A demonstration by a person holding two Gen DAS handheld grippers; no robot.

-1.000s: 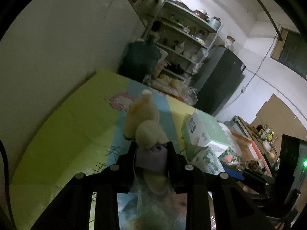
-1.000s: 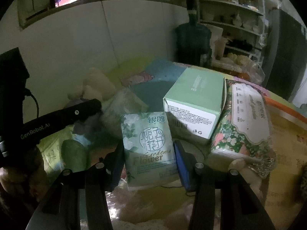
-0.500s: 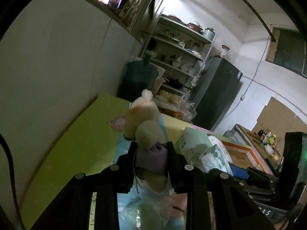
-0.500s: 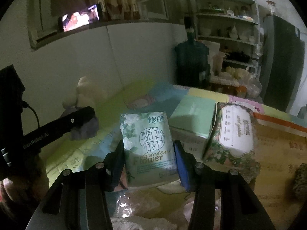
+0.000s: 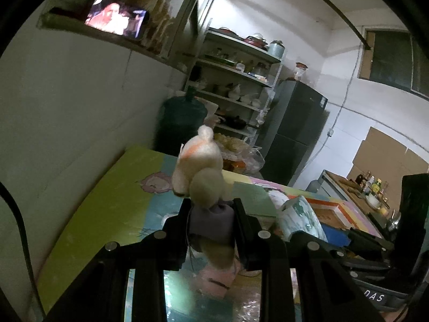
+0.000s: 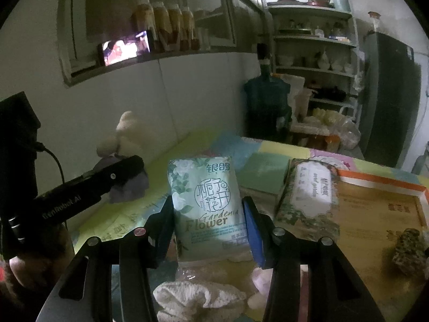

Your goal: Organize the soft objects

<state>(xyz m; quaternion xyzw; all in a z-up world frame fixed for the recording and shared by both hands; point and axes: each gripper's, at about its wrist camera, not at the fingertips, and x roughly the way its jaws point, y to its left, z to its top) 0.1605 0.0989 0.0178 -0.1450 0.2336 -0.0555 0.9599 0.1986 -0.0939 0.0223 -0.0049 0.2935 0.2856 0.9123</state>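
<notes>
Now, the scene line by line:

Left gripper [image 5: 210, 212]: clamped on the grey-purple part of a cream plush toy [image 5: 199, 169], whose pale body juts past the fingertips.

Right gripper [image 6: 207, 209]: clamped on a soft tissue pack [image 6: 207, 201] printed with gardenia flowers, held upright between both fingers.

What has just changed: a second ago both cameras sat low over the patchwork mat [image 5: 107, 196] covering the tabletop. Now both views show more wall, the shelf with a lit phone [image 5: 116, 21] and the far shelving, so both loads have come up together. The grips look the same as before; neither the toy nor the pack has slipped.

Where the task's things are: the toy hangs over the mat's left side, towards the wall edge. The pack hangs over the near middle, in front of a green box [image 6: 264, 173] and a floral tissue pack [image 6: 308, 196] that lie further back.

Left on the tabletop: a crumpled white cloth [image 6: 198, 297] and some pinkish soft pieces by the near edge, under the right gripper.

Meaning for the task: two soft things appear to be in transit at once, with the pickup step seemingly done. No destination is evident in either view.

Risk: the toy is pinched at one small part, so its body may swing.
</notes>
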